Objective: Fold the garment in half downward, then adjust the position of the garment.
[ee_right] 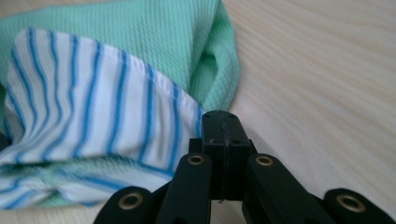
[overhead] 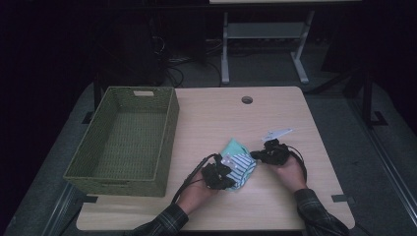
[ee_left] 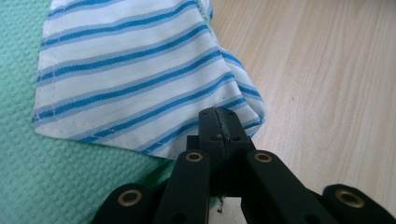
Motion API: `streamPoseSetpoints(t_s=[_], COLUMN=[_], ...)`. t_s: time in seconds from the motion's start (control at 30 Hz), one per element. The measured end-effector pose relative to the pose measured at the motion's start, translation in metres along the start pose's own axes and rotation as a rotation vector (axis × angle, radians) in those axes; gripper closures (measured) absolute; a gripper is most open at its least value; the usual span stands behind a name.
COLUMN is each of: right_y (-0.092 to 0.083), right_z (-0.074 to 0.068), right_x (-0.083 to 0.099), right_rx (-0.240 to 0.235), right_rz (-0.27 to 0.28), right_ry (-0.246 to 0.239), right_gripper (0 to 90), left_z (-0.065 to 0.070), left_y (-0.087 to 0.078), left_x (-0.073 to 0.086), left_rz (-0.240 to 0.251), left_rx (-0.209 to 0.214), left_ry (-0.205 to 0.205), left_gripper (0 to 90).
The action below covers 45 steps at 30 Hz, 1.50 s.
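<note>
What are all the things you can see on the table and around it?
striped cloth: one, white with blue stripes, lying on the green cloth near the table's front edge
green cloth: one, mint green, under the striped cloth
basket: one, olive green, woven, at the table's left side, nothing seen inside
table: one, light wood, with a round hole near its far edge
metal frame: one, pale grey, on the floor beyond the table
left gripper: one, black, shut at the striped cloth's edge
right gripper: one, black, shut at the striped cloth's edge
sleeves: two, dark plaid, at the bottom edge
</note>
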State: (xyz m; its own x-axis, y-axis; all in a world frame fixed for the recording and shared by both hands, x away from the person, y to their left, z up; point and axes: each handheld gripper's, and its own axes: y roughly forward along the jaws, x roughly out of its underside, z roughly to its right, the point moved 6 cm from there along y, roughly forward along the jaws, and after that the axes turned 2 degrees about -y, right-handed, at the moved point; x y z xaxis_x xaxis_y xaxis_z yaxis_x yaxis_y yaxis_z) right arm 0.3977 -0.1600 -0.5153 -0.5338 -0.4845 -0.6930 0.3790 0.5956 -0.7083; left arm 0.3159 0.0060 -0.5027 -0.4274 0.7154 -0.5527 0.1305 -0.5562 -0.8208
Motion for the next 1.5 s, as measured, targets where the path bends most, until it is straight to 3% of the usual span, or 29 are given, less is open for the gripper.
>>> streamPoseSetpoints(t_s=[0.17, 0.2, 0.37, 0.4, 0.5, 0.57, 0.8, 0.93, 0.97, 1.13, 1.2, 1.5], right_y=[-0.004, -0.009, -0.016, -0.016, -0.014, -0.01, 0.006, 0.017, 0.025, 0.04, 0.048, 0.051], right_z=[0.0, 0.0, -0.003, -0.003, -0.006, -0.011, -0.026, -0.03, -0.03, -0.028, -0.024, -0.02], right_x=[-0.003, -0.008, -0.022, -0.026, -0.037, -0.051, -0.081, -0.086, -0.085, -0.077, -0.07, -0.061], right_rx=[0.0, 0.003, -0.009, -0.009, -0.019, -0.03, -0.06, -0.068, -0.074, -0.072, -0.061, -0.053], right_rz=[0.019, 0.037, 0.071, 0.076, 0.086, 0.094, 0.097, 0.079, 0.063, 0.017, -0.015, -0.041], right_ry=[0.007, 0.004, -0.013, -0.021, -0.037, -0.057, -0.118, -0.126, -0.129, -0.124, -0.116, -0.103], right_gripper=[90.0, 90.0, 90.0, 90.0, 90.0, 90.0, 90.0, 90.0, 90.0, 90.0, 90.0, 90.0], left_z=[0.0, -0.001, -0.008, -0.01, -0.02, -0.031, -0.048, -0.052, -0.055, -0.06, -0.064, -0.069], left_y=[-0.005, -0.012, -0.029, -0.033, -0.045, -0.055, -0.063, -0.056, -0.047, -0.031, -0.024, -0.024], left_x=[-0.002, -0.006, -0.012, -0.014, -0.015, -0.014, -0.016, -0.016, -0.013, -0.006, 0.0, 0.006], left_rz=[0.012, 0.038, 0.077, 0.097, 0.119, 0.14, 0.183, 0.153, 0.113, 0.05, 0.0, -0.032], left_rx=[0.004, 0.008, -0.003, -0.009, -0.031, -0.054, -0.091, -0.097, -0.108, -0.118, -0.124, -0.14], left_ry=[-0.002, -0.013, -0.02, -0.039, -0.056, -0.088, -0.136, -0.132, -0.127, -0.127, -0.119, -0.126], left_gripper=[87.0, 87.0, 87.2, 87.2, 88.4, 89.1, 89.5, 89.5, 89.5, 89.4, 89.6, 89.6])
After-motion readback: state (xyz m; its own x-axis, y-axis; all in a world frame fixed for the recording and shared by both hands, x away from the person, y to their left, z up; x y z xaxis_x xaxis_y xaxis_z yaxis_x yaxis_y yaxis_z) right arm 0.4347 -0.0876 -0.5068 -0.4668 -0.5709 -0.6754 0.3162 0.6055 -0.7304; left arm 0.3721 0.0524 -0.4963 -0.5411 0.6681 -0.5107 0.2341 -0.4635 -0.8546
